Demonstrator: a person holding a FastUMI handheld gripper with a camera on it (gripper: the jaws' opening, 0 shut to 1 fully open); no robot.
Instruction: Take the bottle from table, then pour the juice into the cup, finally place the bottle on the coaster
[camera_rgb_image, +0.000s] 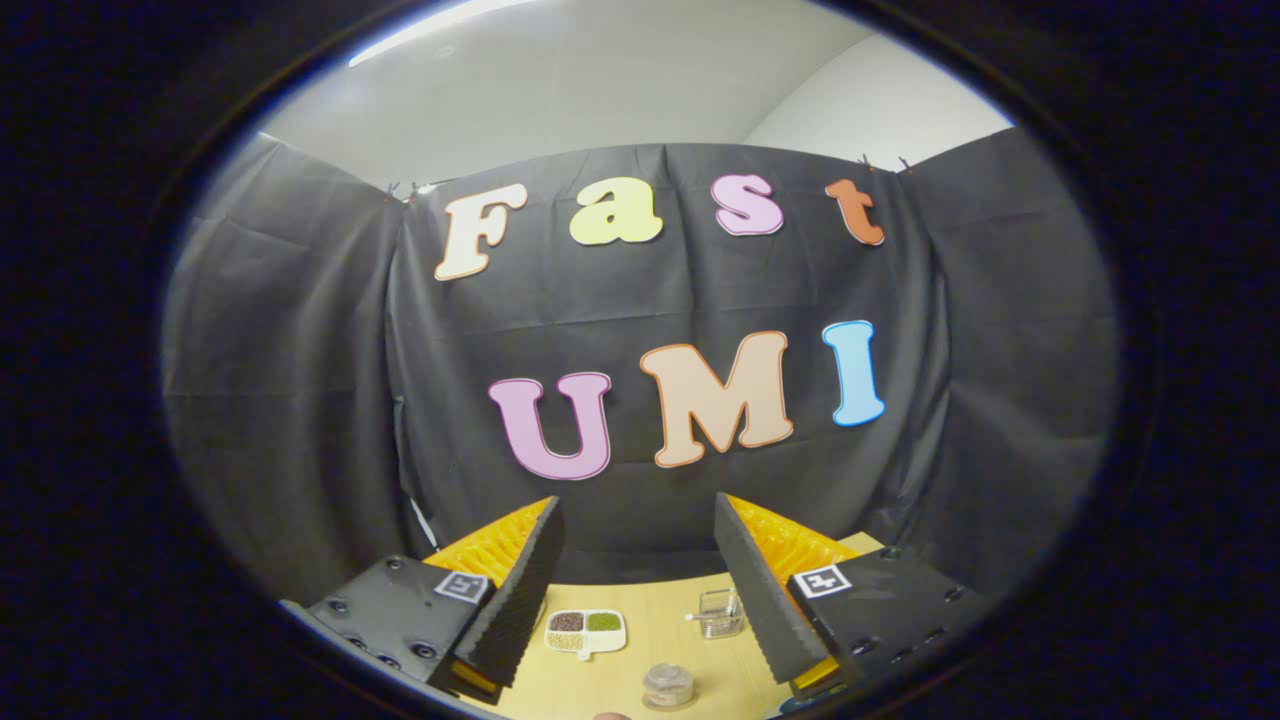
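Two fingers of the gripper (640, 590) stand wide apart, empty, above the table (640, 620), framing a clear cup (719, 612), a divided dish (586, 632) of beans beside it, and a small jar (668, 685) nearer.

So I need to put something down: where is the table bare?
Bare wood lies between the divided dish and the clear cup, and ahead of both toward the cloth. The small jar crowds the near strip. The open tongs hover empty.

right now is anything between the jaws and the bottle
Nothing visible does. The gripper is open, its jaws apart above the table. The bottle stands alone on bare wood between them; the clear cup and divided dish sit beyond it.
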